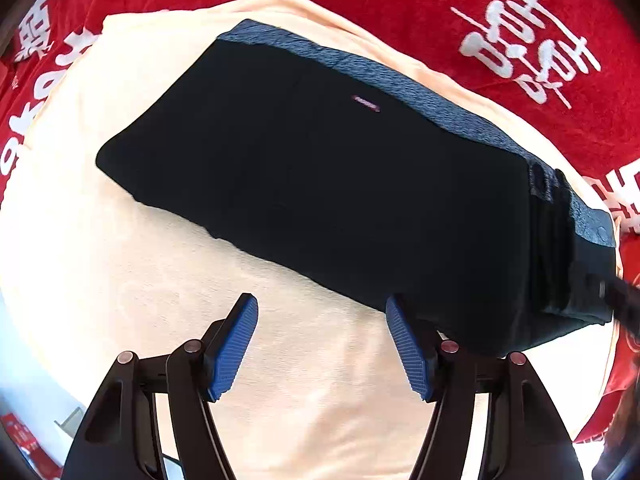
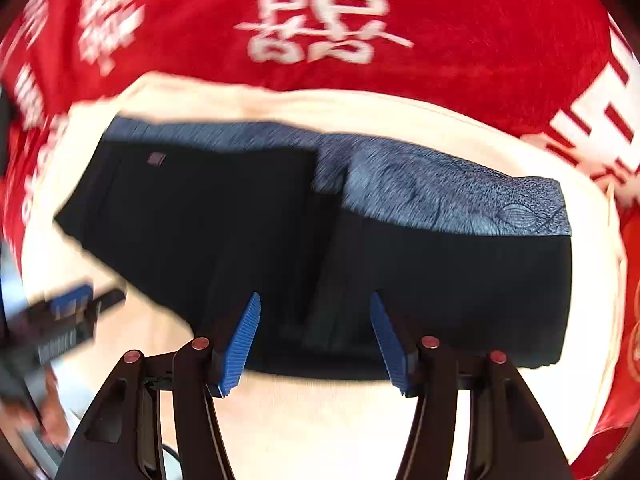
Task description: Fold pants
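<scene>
Black pants [image 1: 320, 184] with a blue-grey patterned band [image 1: 384, 76] along the far edge lie folded flat on a cream cloth [image 1: 120, 264]. My left gripper [image 1: 322, 308] is open and empty, just above the cloth at the pants' near edge. In the right wrist view the pants [image 2: 240, 232] show a folded layer over the patterned band [image 2: 460, 196]. My right gripper [image 2: 316, 304] is open and empty, hovering over the pants' near edge. The left gripper shows blurred in the right wrist view [image 2: 68, 312].
A red cloth with white characters [image 1: 500, 20] covers the surface around the cream cloth, also in the right wrist view [image 2: 440, 32]. The right gripper's dark tip [image 1: 620, 300] enters the left wrist view at the right edge.
</scene>
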Motion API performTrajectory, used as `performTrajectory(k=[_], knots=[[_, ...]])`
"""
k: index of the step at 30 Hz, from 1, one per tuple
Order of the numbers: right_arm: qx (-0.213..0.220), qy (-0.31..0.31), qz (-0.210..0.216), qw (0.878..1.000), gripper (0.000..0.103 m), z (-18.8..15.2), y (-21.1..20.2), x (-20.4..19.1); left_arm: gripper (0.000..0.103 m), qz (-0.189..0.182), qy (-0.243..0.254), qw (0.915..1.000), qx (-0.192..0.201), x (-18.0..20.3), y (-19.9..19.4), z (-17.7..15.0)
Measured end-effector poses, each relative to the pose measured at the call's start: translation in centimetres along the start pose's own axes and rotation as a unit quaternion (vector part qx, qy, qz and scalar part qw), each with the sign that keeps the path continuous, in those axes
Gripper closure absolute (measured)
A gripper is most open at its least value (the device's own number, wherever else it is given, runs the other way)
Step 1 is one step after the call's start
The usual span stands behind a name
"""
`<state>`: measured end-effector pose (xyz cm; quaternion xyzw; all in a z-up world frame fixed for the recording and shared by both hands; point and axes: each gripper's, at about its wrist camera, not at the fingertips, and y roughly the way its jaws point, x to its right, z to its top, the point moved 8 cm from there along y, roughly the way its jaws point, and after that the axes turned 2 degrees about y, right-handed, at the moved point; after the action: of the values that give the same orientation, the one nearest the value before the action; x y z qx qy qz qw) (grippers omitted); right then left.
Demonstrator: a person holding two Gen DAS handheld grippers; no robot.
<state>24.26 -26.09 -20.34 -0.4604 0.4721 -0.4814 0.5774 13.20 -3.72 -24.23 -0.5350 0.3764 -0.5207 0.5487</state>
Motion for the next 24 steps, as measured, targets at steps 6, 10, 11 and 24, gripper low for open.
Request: performTrajectory(k=[6,10,11,24], knots=[[-0.03,0.028,-0.011,0.999,0.092,2.9,3.9,0.5,0.036,-0.003,0.003,1.0,0.0,-0.5,0.4,0.2],[-0.044,0.044,0.057,0.996,0.092,1.8,4.5,-1.1,0.036,-0.009,0.003,1.0,0.001,-0.6,0.7,0.5],[-0.063,0.047,0.089,0.993,0.092,0.8,4.8,-2.1,0.036,-0.011,0.003,0.9999,-0.001,-0.7,0.8,0.6],[-0.068,-0.075,0.025,0.995,0.049,-2.1,4.6,-6.5,0.036,-0.02,-0.017,0.9995,0.017,-2.8,0.0,1.3]])
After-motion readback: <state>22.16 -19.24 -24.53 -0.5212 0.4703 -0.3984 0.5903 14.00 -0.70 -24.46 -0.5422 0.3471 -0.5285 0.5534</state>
